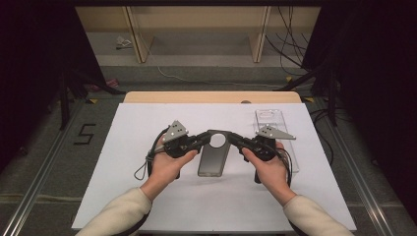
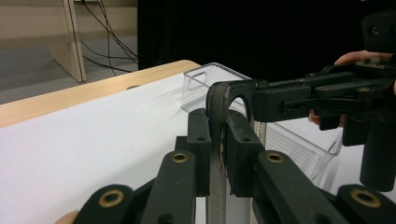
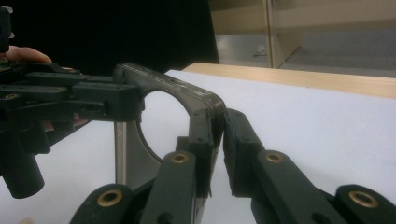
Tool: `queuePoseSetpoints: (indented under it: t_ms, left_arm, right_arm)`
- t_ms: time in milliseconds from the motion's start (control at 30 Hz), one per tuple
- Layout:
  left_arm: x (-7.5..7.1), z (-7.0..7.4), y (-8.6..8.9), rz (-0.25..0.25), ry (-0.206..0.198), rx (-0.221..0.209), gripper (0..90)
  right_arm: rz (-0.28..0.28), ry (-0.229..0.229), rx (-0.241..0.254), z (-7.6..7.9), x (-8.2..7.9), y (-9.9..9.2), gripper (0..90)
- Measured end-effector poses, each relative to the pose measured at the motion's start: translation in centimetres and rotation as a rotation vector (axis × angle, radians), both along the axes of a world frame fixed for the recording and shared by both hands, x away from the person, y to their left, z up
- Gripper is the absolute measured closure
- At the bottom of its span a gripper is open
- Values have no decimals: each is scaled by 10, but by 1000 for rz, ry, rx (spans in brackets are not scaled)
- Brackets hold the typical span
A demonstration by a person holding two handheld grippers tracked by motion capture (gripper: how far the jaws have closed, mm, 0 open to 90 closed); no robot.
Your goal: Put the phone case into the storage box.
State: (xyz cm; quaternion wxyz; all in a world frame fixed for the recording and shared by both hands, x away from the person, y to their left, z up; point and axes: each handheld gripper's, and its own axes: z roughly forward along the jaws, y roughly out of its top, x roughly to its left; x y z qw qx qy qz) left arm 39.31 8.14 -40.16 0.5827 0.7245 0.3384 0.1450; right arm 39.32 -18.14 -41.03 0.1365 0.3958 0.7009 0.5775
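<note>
Dark grey phone case (image 1: 214, 156) with a round cut-out lies mid-desk on the white sheet (image 1: 147, 128), far end lifted. My left gripper (image 1: 202, 140) pinches its top left corner, my right gripper (image 1: 236, 140) its top right corner, both jaws pressed on the rim. Beside my right hand (image 1: 268, 169) sits a clear plastic tray (image 1: 269, 118).

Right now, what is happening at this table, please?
A person holds a two-jaw gripper in each hand. The left gripper and the right gripper both pinch the far end of a dark flat case with a round cutout, one from each side. The case lies on the white table, its gripped end apparently lifted. A clear plastic bin stands to the right.
</note>
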Motion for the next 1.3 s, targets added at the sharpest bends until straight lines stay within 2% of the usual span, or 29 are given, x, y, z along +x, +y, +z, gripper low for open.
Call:
queuePoseSetpoints:
  t_ms: [100, 333, 467, 567, 700, 833, 1067, 1167, 1300]
  left_arm:
    - [0, 0, -1, 0, -5, 7, 813]
    - [-2, 1, -2, 6, -16, 17, 799]
    - [-2, 2, -3, -1, -28, 48, 753]
    - [-4, 3, -3, 3, -25, 82, 641]
    - [-9, 7, -3, -17, -31, 143, 382]
    - [-16, 9, 4, -17, -31, 182, 195]
    - [-21, 6, 24, -20, -29, 182, 90]
    - [-23, 3, 32, -21, -33, 196, 24]
    - [-25, 2, 42, -25, -45, 203, 0]
  right_arm:
    - [-8, 22, 9, 2, -1, -1, 838]
    - [-34, 25, -3, 10, -3, 1, 848]
    - [-42, 35, -6, 12, -2, 3, 852]
    - [-47, 36, -19, 14, -2, 5, 854]
    - [-59, 37, -20, 16, -1, 7, 854]
    - [-75, 41, -27, 17, 1, 7, 854]
    - [-99, 40, -33, 18, 4, 6, 854]
    - [-106, 46, -31, 18, 6, 4, 854]
    - [-114, 48, -28, 19, 8, 4, 854]
